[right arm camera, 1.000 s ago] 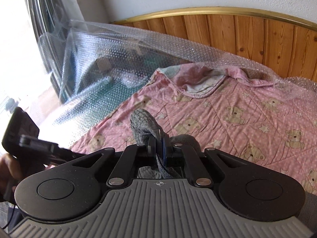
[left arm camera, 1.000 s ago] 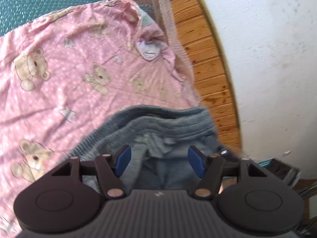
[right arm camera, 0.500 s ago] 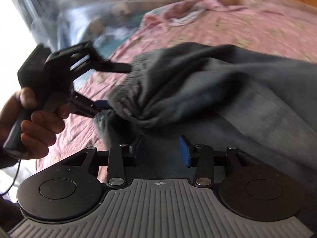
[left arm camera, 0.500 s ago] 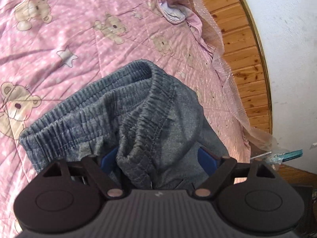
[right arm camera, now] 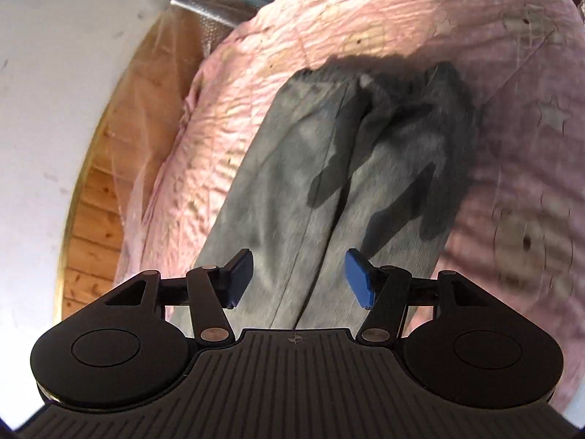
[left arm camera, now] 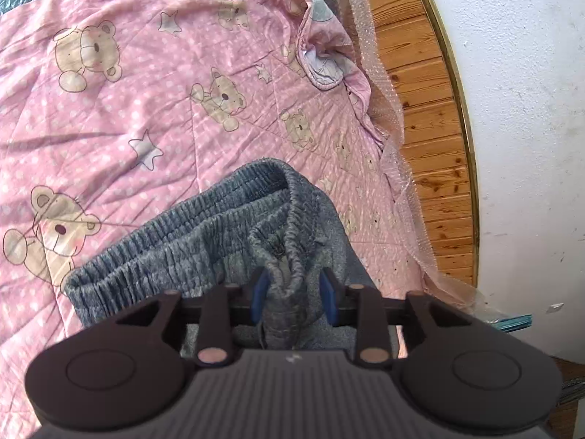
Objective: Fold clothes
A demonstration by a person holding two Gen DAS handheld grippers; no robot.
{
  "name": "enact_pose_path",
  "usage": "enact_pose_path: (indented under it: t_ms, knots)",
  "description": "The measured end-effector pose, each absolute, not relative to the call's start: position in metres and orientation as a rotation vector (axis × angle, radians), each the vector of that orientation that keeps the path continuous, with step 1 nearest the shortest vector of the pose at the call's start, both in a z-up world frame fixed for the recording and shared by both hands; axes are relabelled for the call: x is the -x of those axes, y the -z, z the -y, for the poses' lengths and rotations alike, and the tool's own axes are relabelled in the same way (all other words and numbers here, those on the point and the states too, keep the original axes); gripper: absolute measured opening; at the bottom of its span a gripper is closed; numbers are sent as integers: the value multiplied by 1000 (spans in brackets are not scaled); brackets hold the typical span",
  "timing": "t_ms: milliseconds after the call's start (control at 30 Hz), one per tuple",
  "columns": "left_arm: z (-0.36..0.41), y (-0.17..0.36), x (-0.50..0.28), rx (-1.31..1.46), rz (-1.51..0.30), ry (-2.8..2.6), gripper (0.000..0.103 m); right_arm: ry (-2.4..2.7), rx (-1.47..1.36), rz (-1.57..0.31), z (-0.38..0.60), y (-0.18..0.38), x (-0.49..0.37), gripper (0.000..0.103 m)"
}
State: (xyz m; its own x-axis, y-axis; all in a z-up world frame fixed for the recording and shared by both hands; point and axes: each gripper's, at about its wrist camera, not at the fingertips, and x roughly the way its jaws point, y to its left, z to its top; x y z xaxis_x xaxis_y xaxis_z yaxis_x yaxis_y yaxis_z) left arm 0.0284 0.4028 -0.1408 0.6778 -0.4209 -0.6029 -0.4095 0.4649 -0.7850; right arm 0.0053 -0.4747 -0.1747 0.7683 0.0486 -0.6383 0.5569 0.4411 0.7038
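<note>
Biggest risk first: the grey sweatpants [left arm camera: 234, 226] lie on the pink bear-print quilt [left arm camera: 109, 117] with the waistband bunched and stood up in a loop, not flat. If I pull from here, I expect the whole garment to drag across the quilt and rumple rather than fold, because only one gathered ridge is in my grip.

My left gripper [left arm camera: 292, 292] is clenched on that ridge of waistband, blue pads pressing the cloth from both sides. Thick, stretchy knit; it may slip out under a sharp tug.

My right gripper [right arm camera: 298, 280] is released, jaws opening, nothing between the pads. It hangs above the legs [right arm camera: 329, 168], which lie side by side with a seam line between them. That view is smeared with motion, so I cannot tell how near the pads are to the cloth. Coming down blind, I could pinch quilt along with trouser leg.

Edges. The quilt's far side runs close to the wooden headboard [left arm camera: 420, 117] and wall [left arm camera: 523, 109], with bubble wrap [left arm camera: 395, 139] loose along that border. A swing that way could snag the plastic or knock the board.

Open room: the broad pink stretch left of the waistband in the left view is bare. I judge it the safer side to lay the fold.
</note>
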Motion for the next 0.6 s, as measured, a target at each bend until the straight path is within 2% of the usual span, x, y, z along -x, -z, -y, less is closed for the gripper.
enact_pose_path:
  t_ms: [67, 133, 167, 200, 233, 267, 300, 367, 433, 533, 600]
  knots:
    - [-391, 135, -29, 1099, -868, -9, 52, 337, -1096, -654, 488, 182, -19, 65]
    - [-384, 131, -30, 1071, -873, -21, 50, 336, -1099, -659, 497, 188, -31, 66]
    - [-382, 130, -32, 1051, -883, -27, 39, 341, -1094, -660, 499, 190, -37, 65]
    - [-380, 128, -35, 1029, -897, -33, 15, 341, -1092, -659, 501, 192, -41, 62]
    - [-380, 125, -38, 1011, -907, -34, 15, 345, -1086, -670, 503, 193, -45, 43]
    - [-381, 122, -40, 995, -916, -33, 14, 341, -1057, -679, 503, 187, -52, 13]
    - [-385, 115, -42, 981, -906, -28, 13, 336, -1026, -687, 502, 180, -60, 7]
    - [-398, 92, -39, 985, -841, -3, 12, 304, -986, -661, 503, 159, -63, 2]
    - [-416, 71, -33, 990, -790, 6, 11, 252, -980, -588, 508, 131, -49, 2]
    - [-441, 69, -24, 998, -826, -11, 11, 242, -968, -560, 516, 108, -22, 2]
    - [-449, 84, -21, 958, -895, -47, 11, 303, -925, -651, 523, 124, -11, 2]
